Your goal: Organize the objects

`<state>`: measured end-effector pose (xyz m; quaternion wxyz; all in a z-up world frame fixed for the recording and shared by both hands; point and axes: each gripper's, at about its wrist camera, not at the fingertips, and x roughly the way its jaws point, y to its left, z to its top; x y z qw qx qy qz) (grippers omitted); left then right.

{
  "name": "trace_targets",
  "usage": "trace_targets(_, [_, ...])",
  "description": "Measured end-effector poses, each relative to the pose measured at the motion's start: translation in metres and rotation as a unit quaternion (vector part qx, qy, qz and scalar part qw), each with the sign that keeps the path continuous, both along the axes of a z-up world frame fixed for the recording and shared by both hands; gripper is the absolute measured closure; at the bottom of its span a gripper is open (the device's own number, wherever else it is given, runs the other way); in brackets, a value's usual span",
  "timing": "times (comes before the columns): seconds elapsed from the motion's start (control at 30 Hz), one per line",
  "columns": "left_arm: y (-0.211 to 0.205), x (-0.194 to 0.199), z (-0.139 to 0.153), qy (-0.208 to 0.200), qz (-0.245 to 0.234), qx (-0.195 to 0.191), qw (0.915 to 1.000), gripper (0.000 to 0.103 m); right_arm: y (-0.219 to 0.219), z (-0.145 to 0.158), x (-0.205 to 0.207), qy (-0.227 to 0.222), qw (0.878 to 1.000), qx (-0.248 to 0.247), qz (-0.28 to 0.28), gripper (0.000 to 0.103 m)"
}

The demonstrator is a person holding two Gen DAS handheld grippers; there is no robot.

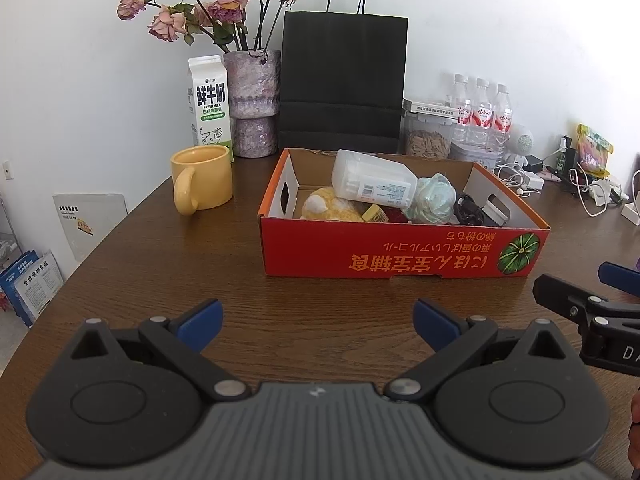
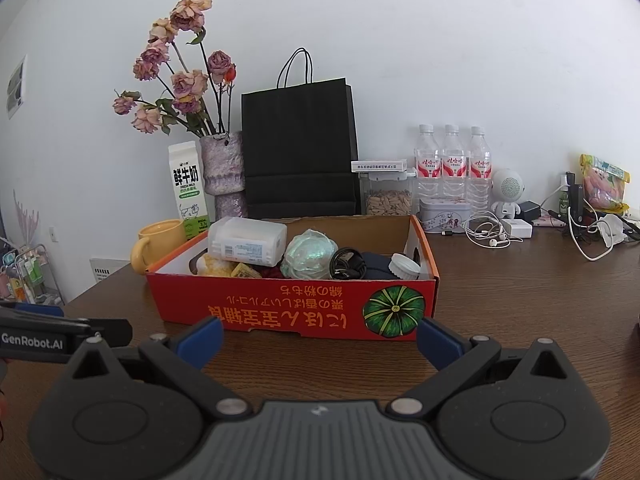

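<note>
A red cardboard box (image 1: 400, 254) (image 2: 280, 310) sits on the wooden table. Inside lie a clear plastic swab container (image 1: 372, 184) (image 2: 248, 242), a yellow plush toy (image 1: 328, 208) (image 2: 216, 266), a pale green wrapped bundle (image 1: 434, 200) (image 2: 310, 258), a coiled black cable (image 1: 468, 210) (image 2: 348, 268) and a white cap (image 2: 404, 266). My left gripper (image 1: 318, 322) is open, just short of the box's near wall, holding nothing. My right gripper (image 2: 320, 340) is open too, close to the box front. Each gripper shows at the edge of the other's view.
A yellow mug (image 1: 202, 180) (image 2: 158, 242), a milk carton (image 1: 210, 106), a vase of dried roses (image 1: 252, 104) and a black paper bag (image 1: 342, 84) stand behind the box. Water bottles (image 2: 452, 164), a seed jar (image 2: 388, 196), a tin, earphones and cables crowd the back right.
</note>
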<state>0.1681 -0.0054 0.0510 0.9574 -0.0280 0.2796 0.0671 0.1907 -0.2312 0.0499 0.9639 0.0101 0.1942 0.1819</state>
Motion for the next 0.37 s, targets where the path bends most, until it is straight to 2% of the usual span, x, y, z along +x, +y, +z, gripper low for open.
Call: trace_targets(0.37, [-0.0029, 0.0009, -0.0023, 0.002, -0.012, -0.002, 0.9999, 0.0, 0.0003, -0.003, 0.0001, 0.002, 1.0, -0.002, 0.001, 0.0])
